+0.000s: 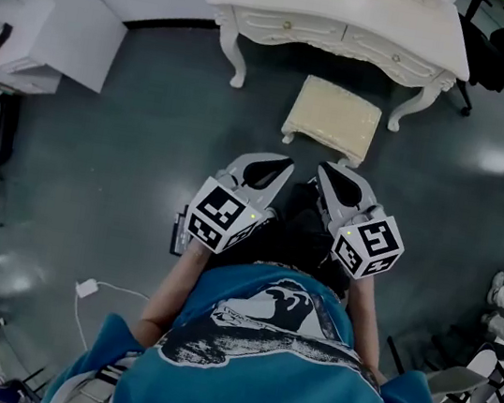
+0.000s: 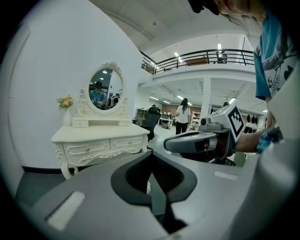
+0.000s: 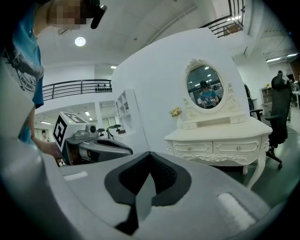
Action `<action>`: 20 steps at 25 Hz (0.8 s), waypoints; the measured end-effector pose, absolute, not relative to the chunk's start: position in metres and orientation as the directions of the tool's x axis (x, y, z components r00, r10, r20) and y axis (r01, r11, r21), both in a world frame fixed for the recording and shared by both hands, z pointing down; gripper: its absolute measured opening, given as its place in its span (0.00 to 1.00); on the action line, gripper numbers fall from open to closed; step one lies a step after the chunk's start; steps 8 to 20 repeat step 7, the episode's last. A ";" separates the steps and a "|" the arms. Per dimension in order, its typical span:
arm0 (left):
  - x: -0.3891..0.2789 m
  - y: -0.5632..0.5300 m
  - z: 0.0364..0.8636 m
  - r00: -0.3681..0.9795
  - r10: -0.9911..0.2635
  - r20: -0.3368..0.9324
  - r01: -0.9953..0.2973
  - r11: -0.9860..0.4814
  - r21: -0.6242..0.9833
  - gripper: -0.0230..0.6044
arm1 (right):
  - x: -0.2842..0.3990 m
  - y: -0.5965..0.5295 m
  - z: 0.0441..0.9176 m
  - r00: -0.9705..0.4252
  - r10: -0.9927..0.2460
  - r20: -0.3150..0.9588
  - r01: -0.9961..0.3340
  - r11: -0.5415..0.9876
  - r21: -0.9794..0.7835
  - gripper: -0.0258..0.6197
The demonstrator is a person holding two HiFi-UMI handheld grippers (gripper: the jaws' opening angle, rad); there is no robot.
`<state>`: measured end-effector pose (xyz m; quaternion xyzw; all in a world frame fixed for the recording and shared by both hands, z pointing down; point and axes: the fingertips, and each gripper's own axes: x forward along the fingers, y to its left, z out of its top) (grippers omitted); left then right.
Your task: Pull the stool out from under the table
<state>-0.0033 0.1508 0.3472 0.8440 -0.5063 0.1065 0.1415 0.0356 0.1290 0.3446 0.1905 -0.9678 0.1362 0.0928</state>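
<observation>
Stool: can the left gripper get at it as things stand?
Probably yes: the left gripper is close to the near edge of the stool, with only bare floor between them. It is shut, though, so it must open before gripping.

This is a large open hall of the lab or studio sort, with one corner dressed as a bedroom. Ahead of the left hand-held gripper [image 2: 151,161], an ornate white table [image 2: 98,138] with an oval mirror [image 2: 106,88] and a small bunch of flowers [image 2: 65,101] stands against a bare white partition [image 2: 51,61]. Beyond that gripper to its right, a railed mezzanine [image 2: 201,55] runs under strip lights [image 2: 178,57], and people [image 2: 182,115] stand on the open floor. The floor [image 1: 140,131] is plain grey. An office chair [image 3: 280,112] stands to the right of the right hand-held gripper [image 3: 149,159].
</observation>
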 end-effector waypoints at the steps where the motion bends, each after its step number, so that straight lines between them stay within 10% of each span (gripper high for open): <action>1: -0.003 0.151 0.348 0.465 -0.824 0.324 -0.884 -0.448 0.130 0.06 | 0.036 0.129 0.345 -0.910 -0.343 0.233 -0.394 0.891 -0.228 0.04; 20: -0.001 0.154 0.352 0.470 -0.820 0.326 -0.881 -0.457 0.122 0.06 | 0.035 0.133 0.352 -0.909 -0.340 0.242 -0.393 0.892 -0.223 0.04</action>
